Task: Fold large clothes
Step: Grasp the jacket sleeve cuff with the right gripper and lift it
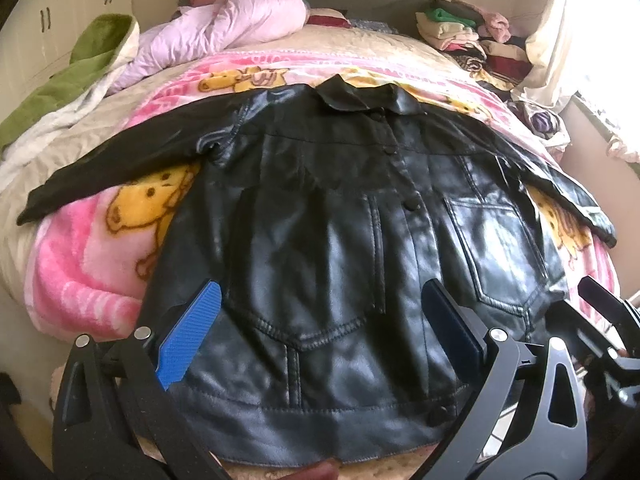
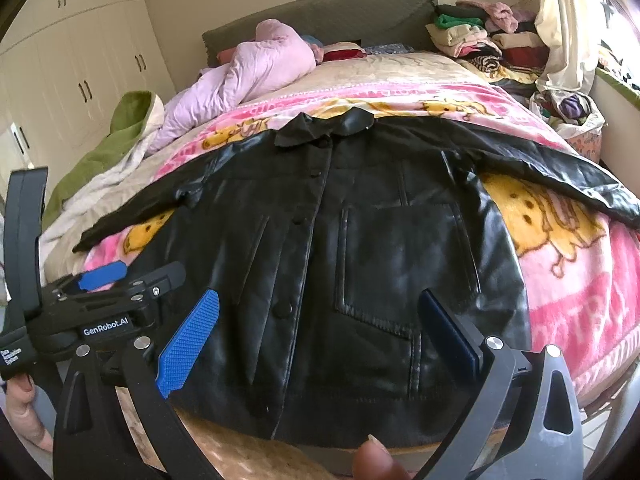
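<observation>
We are hovering both grippers, left [image 1: 320, 336] and right [image 2: 320, 336], released, over the spread jacket [image 1: 340, 240]; next we judge we're gripping a sleeve [image 1: 120, 168] to fold inward.

Each gripper has black arms with round silver pivot screws. The left gripper [image 1: 320, 328] and right gripper [image 2: 318, 330] carry blue ribbed pads [image 2: 188, 344]. White lettering, apparently "GenRobot.AI", marks the left body.
</observation>
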`<state>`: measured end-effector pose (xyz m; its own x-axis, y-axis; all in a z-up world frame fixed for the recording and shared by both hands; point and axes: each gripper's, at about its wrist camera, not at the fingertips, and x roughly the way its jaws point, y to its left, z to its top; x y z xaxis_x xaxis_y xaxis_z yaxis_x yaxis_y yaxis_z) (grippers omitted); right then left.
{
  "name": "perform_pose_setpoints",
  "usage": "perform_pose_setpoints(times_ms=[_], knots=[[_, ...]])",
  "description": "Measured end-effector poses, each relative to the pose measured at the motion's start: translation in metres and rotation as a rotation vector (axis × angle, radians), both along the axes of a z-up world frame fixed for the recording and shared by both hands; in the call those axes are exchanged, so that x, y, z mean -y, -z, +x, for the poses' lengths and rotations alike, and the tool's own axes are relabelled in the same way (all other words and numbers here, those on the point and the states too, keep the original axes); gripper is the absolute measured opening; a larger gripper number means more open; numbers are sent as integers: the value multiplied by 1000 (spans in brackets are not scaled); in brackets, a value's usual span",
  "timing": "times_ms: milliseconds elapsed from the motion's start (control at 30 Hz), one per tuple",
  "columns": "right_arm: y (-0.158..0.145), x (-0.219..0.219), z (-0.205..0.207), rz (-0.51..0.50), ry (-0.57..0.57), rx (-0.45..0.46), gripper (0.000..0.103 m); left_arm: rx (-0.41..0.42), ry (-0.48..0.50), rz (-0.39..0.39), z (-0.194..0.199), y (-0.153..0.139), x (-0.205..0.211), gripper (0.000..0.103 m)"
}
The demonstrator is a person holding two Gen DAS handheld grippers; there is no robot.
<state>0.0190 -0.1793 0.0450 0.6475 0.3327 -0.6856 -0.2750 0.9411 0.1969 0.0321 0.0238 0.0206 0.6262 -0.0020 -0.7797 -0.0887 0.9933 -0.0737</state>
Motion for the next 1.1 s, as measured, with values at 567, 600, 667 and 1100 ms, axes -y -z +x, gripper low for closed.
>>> perform_pose_setpoints(times_ms=[567, 600, 667, 1100], knots=[[-52, 22, 55, 108, 110, 66, 99, 113, -83, -6, 51, -57, -32, 94], [-55, 22, 58, 123, 108, 65, 99, 116, -89, -15, 56, -60, -33, 94], [-62, 20, 63, 159, 107, 73, 99, 130, -85, -31, 60, -67, -35, 94], [-133, 26, 98, 280, 133, 188, 99, 252, -46, 2, 111, -138, -8, 94]])
